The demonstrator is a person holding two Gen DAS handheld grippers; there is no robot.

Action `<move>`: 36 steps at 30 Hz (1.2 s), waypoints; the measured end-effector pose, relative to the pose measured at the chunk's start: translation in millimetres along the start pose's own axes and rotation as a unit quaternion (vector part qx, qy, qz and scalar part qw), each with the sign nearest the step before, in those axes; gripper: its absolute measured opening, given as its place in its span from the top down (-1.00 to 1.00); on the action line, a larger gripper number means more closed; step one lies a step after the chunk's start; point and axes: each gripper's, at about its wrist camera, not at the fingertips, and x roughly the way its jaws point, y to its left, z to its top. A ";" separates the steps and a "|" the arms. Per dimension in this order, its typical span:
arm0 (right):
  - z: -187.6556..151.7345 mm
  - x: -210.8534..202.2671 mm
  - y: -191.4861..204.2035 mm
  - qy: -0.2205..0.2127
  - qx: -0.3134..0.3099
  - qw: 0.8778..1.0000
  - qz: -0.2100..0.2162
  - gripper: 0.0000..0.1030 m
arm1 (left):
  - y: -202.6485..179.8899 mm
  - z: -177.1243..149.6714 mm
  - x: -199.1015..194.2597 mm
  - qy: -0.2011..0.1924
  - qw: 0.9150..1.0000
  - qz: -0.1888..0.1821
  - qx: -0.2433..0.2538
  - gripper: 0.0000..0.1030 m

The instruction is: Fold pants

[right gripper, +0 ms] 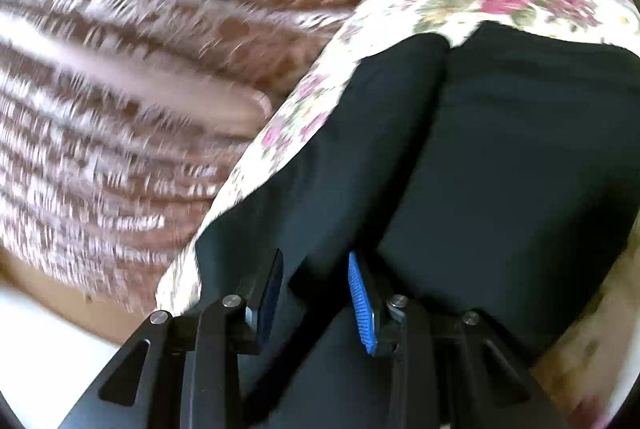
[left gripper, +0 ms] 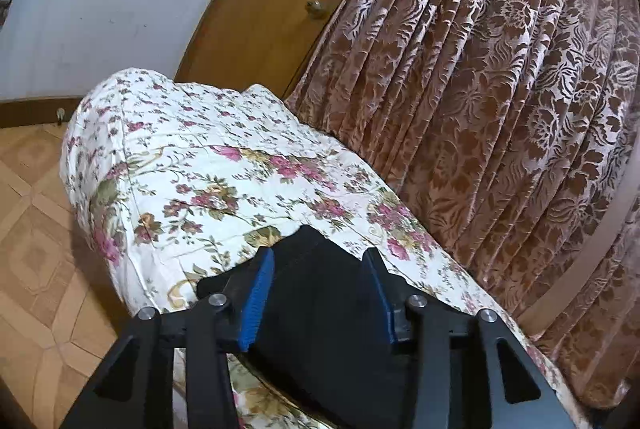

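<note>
Straddling smooth black pants (left gripper: 320, 309) on floral quilt (left gripper: 208, 165): both tongs, left (left gripper: 320, 293) and right (right gripper: 316, 301), agape, gripping nothing.

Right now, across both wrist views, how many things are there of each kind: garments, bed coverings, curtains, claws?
Garments: 1, black pants
Bed coverings: 1, floral bedspread
Curtains: 1, brown patterned curtain
Claws: 2, left claw, right claw
Total: 5

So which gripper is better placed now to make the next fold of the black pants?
Probably the right gripper: both legs of the pants stretch ahead of it. The left gripper sees only a corner near the bedspread edge.
</note>
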 end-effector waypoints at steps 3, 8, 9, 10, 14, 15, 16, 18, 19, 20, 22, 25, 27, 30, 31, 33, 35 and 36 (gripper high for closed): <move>20.1 2.6 -12.3 -0.019 0.026 0.999 -0.011 0.35 | -19.5 -9.1 2.8 0.019 0.999 -0.030 0.035 0.09; 56.7 15.7 -33.8 -0.033 0.078 0.996 -0.024 0.45 | -65.9 -43.5 26.0 0.097 0.985 -0.105 0.095 -0.11; 63.7 18.8 -37.2 -0.034 0.091 0.995 -0.033 0.58 | -76.6 -52.3 32.9 0.119 0.980 -0.119 0.104 -0.11; 67.7 20.9 -37.7 -0.033 0.095 0.994 -0.036 0.65 | -86.4 -60.3 37.0 0.131 0.976 -0.129 0.113 -0.11; 75.8 11.5 -18.7 -0.059 0.042 0.997 -0.040 0.85 | -121.5 -87.9 58.0 0.180 0.956 -0.162 0.167 -0.12; 75.4 7.1 -15.6 -0.065 0.032 0.996 -0.043 0.86 | -127.1 -93.2 63.6 0.193 0.951 -0.167 0.176 -0.12; 73.3 -1.6 -10.5 -0.076 0.016 0.996 -0.045 0.86 | -132.1 -97.8 69.1 0.204 0.947 -0.170 0.182 -0.12; 68.6 -17.5 -0.9 -0.092 -0.012 0.994 -0.052 0.86 | -135.5 -106.8 80.4 0.230 0.940 -0.170 0.184 -0.12; 65.9 -27.3 -0.4 -0.099 -0.022 0.993 -0.057 0.86 | -135.1 -109.8 86.1 0.243 0.939 -0.167 0.179 -0.12; 63.3 -38.1 -2.4 -0.105 -0.029 0.992 -0.062 0.86 | -132.1 -112.4 88.3 0.249 0.939 -0.164 0.172 -0.12; 55.3 -60.6 -10.7 -0.113 -0.031 0.991 -0.070 0.87 | -129.3 -114.5 90.8 0.253 0.939 -0.166 0.163 -0.12; 42.6 -82.9 -26.4 -0.111 -0.022 0.989 -0.093 0.87 | -128.3 -115.5 88.3 0.254 0.937 -0.172 0.166 -0.12; 33.3 -85.3 -40.0 -0.101 -0.014 0.989 -0.110 0.87 | -129.5 -116.5 89.2 0.257 0.935 -0.171 0.173 -0.12; 24.7 -76.6 -59.9 -0.083 0.008 0.988 -0.128 0.87 | -129.0 -115.1 87.5 0.261 0.934 -0.170 0.174 -0.12; 22.3 -76.8 -63.7 -0.084 0.011 0.988 -0.127 0.87 | -128.6 -113.5 87.4 0.263 0.934 -0.170 0.171 -0.12; 21.7 -75.3 -59.8 -0.088 -0.002 0.987 -0.135 0.87 | -126.5 -111.9 86.7 0.266 0.935 -0.170 0.161 -0.12; 23.3 -73.7 -53.7 -0.082 -0.017 0.986 -0.147 0.86 | -126.8 -110.6 87.1 0.270 0.936 -0.169 0.153 -0.12; 24.4 -74.3 -52.1 -0.079 -0.020 0.986 -0.147 0.80 | -127.3 -110.5 86.8 0.270 0.936 -0.170 0.150 -0.13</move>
